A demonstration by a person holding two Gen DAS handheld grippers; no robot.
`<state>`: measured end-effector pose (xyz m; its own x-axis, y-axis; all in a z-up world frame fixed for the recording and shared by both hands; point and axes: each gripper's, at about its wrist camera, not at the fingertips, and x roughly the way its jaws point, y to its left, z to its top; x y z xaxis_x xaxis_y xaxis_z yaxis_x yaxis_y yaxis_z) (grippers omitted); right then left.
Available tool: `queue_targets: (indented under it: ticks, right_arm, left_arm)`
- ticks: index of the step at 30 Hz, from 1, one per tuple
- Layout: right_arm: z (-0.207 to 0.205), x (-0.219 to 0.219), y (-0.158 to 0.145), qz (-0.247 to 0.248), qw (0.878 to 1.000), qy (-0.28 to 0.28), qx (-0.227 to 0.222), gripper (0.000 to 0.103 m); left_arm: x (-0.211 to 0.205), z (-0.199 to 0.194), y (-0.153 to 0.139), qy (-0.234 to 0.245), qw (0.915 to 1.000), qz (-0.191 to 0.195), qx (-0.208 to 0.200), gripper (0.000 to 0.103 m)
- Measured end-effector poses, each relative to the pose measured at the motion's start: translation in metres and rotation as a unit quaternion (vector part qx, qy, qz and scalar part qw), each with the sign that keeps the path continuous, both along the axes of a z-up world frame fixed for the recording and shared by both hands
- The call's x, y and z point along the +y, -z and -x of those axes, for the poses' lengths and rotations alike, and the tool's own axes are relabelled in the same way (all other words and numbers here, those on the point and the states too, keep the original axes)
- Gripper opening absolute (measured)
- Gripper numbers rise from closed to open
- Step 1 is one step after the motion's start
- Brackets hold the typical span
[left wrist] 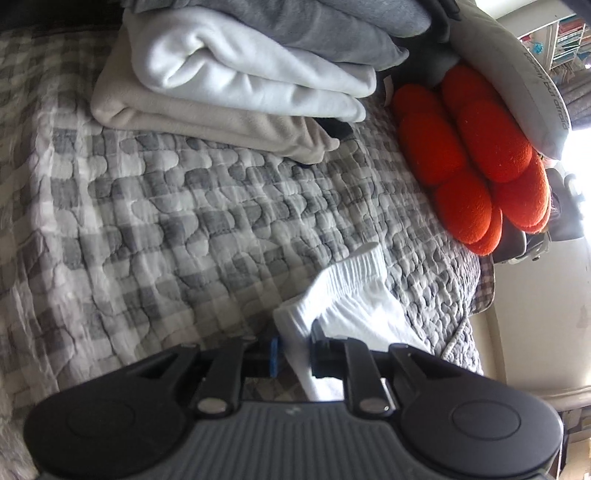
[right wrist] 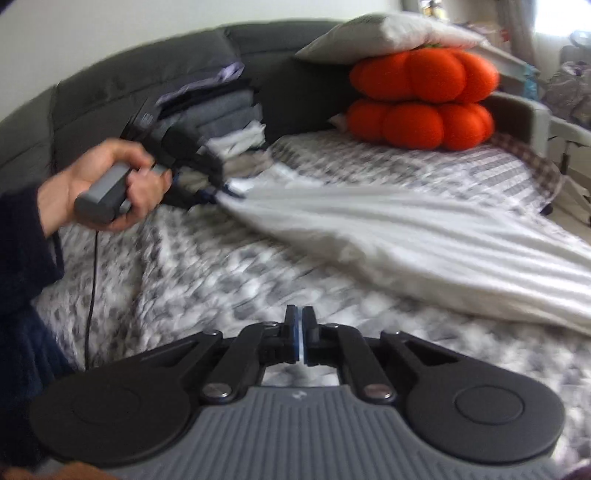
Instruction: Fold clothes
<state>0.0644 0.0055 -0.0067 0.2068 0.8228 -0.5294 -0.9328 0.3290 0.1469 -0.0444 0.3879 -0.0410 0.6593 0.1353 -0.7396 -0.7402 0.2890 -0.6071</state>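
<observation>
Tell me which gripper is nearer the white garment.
Left. The left gripper has the white garment between its fingers at the waistband end. The right gripper is shut and empty, over the quilt beside the garment.

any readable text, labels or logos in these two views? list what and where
Pillow, printed line along its edge: lettering visible in the left wrist view, but turned and too blurred to read.
Left gripper body: small pale mark, not legible as text.
Right gripper body: same small pale mark, not legible.
Shelf contents: too small to read.
White garment, checked quilt, orange cushions: no text.
</observation>
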Motion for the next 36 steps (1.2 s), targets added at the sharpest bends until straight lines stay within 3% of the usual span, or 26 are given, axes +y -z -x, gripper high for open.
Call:
queue_targets:
  ticks: [4,8,14,17,22,27,28,32,36]
  right_arm:
    - [-0.009,0.000,-0.011,-0.009,0.999,0.022,-0.033,0.011]
    - [-0.009,0.021,-0.006,0.026,0.998,-0.014,-0.047,0.014]
    - [-0.016,0.042,0.000,0.050,0.995,0.028,-0.085,0.016]
    - [-0.020,0.044,0.002,0.045,0.995,0.031,-0.077,0.041]
    - [-0.016,0.047,0.000,0.038,0.995,0.030,-0.087,0.041]
    - [-0.005,0.056,0.000,0.047,0.989,0.019,-0.138,0.041]
    - [-0.004,0.060,0.003,0.058,0.988,0.010,-0.144,0.040]
    - [-0.001,0.069,0.008,0.089,0.984,0.000,-0.152,0.006]
    - [0.004,0.059,-0.001,0.070,0.987,-0.001,-0.143,0.006]
  left_arm:
    - [0.000,0.002,0.000,-0.001,1.0000,0.007,-0.003,0.019]
    - [0.002,0.006,0.000,-0.013,0.9997,0.018,-0.012,0.024]
    - [0.006,0.013,-0.001,-0.017,0.9992,0.031,-0.016,0.026]
    - [0.008,0.015,-0.001,-0.019,0.9991,0.034,-0.018,0.027]
    - [0.008,0.016,-0.002,-0.022,0.9990,0.032,-0.019,0.027]
    - [0.009,0.018,-0.002,-0.026,0.9988,0.035,-0.020,0.027]
    - [0.009,0.018,-0.002,-0.027,0.9988,0.036,-0.020,0.026]
    - [0.011,0.021,-0.001,-0.033,0.9983,0.042,-0.025,0.027]
    - [0.012,0.024,-0.001,-0.040,0.9977,0.047,-0.028,0.027]
